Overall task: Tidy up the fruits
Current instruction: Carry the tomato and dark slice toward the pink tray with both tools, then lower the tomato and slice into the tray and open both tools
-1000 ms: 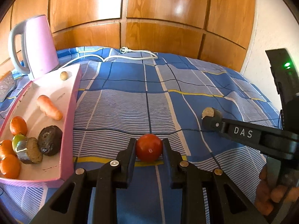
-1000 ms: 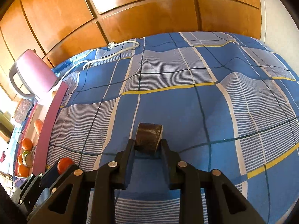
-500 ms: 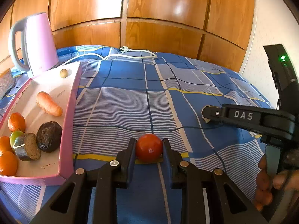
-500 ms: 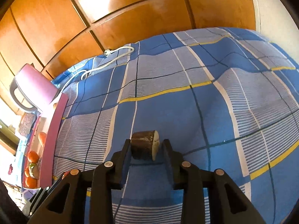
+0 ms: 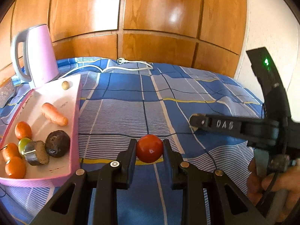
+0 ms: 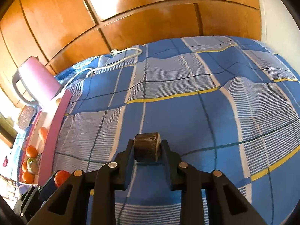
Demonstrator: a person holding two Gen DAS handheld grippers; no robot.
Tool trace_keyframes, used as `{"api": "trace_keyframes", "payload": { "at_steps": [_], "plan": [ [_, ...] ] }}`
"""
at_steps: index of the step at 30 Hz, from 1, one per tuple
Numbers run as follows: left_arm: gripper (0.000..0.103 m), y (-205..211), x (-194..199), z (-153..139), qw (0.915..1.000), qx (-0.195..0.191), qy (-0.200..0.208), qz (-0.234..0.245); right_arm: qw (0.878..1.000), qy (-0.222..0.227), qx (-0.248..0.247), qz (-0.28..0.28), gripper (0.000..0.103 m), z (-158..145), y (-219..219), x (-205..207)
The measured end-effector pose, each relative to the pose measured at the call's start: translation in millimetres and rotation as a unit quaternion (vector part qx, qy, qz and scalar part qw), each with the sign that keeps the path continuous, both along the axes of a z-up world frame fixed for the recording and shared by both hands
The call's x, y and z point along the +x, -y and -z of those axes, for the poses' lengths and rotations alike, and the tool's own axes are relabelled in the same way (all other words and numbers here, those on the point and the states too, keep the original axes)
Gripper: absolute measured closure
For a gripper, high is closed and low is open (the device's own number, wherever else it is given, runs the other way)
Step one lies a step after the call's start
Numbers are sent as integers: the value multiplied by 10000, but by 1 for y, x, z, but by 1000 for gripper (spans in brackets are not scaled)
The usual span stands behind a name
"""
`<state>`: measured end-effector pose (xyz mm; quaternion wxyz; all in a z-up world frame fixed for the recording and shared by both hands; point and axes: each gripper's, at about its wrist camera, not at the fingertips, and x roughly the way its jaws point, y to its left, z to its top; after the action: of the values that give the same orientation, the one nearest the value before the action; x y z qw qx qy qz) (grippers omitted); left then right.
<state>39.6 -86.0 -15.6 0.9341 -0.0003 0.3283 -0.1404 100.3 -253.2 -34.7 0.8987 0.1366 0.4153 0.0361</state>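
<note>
Left gripper [image 5: 149,147] clamps a red tomato [image 5: 149,148] above the blue checked bedspread [image 5: 131,97], right of the pink tray [image 5: 74,129]. Right gripper [image 6: 147,148] pinches a dark cut fruit chunk [image 6: 147,147] over the bedspread's near middle.

The left gripper [image 5: 149,151] is seen reaching in from 6 o'clock, pitched downward, its 2 fingers [image 5: 129,153] clamped on a red tomato [image 5: 149,148]. The right gripper [image 6: 148,151] is likewise angled down from 6 o'clock, its jaws pressed against a dark cut piece of fruit [image 6: 147,147]. At 4 o'clock in the left wrist view, a hand [image 5: 271,185] is wrapped around the right gripper's handle.
</note>
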Motion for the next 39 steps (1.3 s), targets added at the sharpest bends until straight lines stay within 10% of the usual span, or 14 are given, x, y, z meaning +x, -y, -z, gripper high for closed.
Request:
{"api": "trace_keyframes", "payload": {
  "at_steps": [26, 39],
  "plan": [
    [76, -64, -21, -42, 9949, -438, 367, -830, 9960, 271, -150, -832, 76, -15, -57, -23],
    [76, -167, 5, -47, 9700, -1172, 206, -2120, 9861, 463, 225, -1581, 76, -40, -111, -23]
  ]
}}
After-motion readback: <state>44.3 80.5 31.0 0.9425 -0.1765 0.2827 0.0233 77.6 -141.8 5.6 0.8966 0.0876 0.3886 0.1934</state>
